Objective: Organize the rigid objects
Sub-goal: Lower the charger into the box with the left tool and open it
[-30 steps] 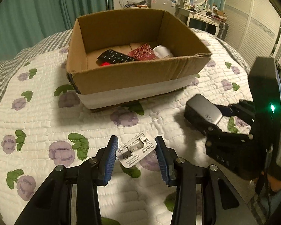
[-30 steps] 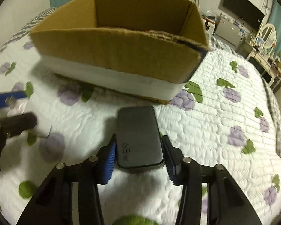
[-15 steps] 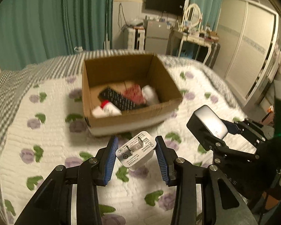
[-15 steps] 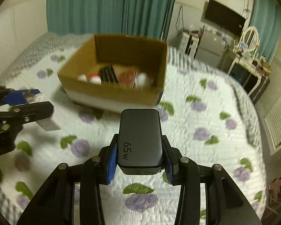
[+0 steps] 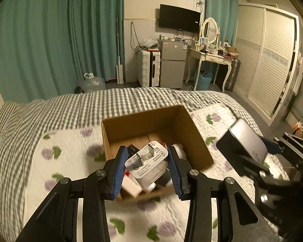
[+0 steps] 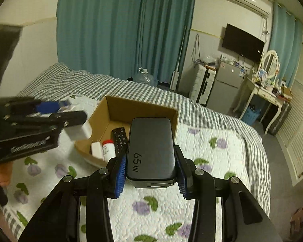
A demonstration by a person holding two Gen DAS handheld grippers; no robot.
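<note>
The left gripper (image 5: 147,164) clamps a white charger (image 5: 146,164) between its blue pads (image 5: 119,166), the two metal prongs pointing up and away and the printed label facing the camera. It is held in the air above the open cardboard box (image 5: 131,125), over the box's near half. Seen from the right wrist, the same white charger (image 6: 78,130) hangs just beside the box's left wall.

The right gripper (image 6: 150,169) is closed on a black power adapter (image 6: 151,151) (marked "65w" on its top face), both blue pads pressed against its long sides. It is also off the bed, and from its own camera its far end overlaps the box's near right corner. In the left wrist view the black power adapter (image 5: 244,143) sits to the right of the box, above the quilt.

Inside the cardboard box (image 6: 119,106) lie a black remote control (image 6: 119,137), a white bottle with a red cap (image 6: 108,147) and a small white block (image 6: 97,150); other contents are hidden behind the held items.

The box rests on a white floral quilt (image 5: 70,141) spread over a grey checked sheet (image 5: 50,113). Behind the bed hang teal curtains (image 5: 50,30).
</note>
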